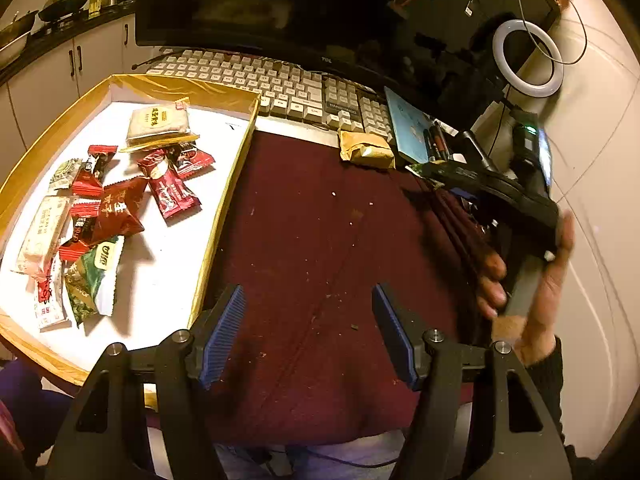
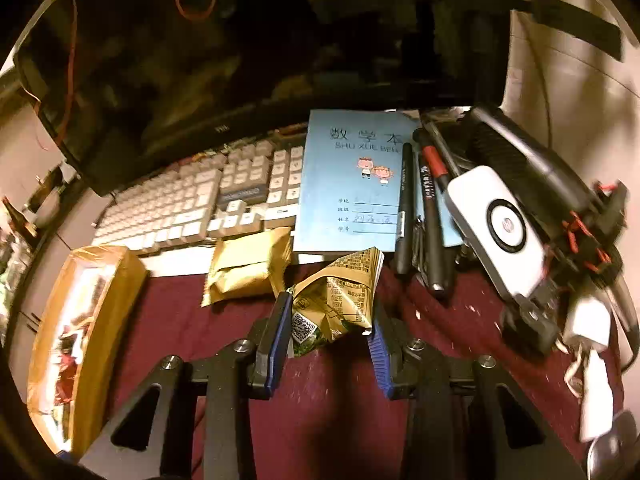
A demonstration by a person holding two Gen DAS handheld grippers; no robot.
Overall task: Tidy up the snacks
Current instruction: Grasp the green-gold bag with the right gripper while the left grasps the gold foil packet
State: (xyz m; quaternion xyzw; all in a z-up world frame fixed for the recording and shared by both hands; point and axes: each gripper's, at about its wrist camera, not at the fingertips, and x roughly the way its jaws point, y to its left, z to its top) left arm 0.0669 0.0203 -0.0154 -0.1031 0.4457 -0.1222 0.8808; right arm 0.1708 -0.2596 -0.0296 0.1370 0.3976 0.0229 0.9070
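My right gripper (image 2: 330, 328) is shut on a crumpled gold-and-green snack packet (image 2: 340, 296), held just above the maroon cloth (image 2: 328, 408). A flat gold snack packet (image 2: 248, 268) lies to its left by the keyboard; the left wrist view shows this gold packet (image 1: 366, 150) too. The gold-rimmed box (image 1: 236, 160) at left holds several wrapped snacks (image 1: 116, 208), red, white and green. My left gripper (image 1: 308, 320) hangs open over bare cloth beside the box, nothing between its blue pads. A hand (image 1: 552, 280) grips the right tool at that view's right edge.
A keyboard (image 1: 280, 88) and dark monitor (image 1: 260, 4) stand behind the cloth. A blue notebook (image 2: 348, 184), pens (image 2: 428, 208) and a white device (image 2: 496, 224) with cables crowd the right side. A ring light (image 1: 528, 58) stands at the back right.
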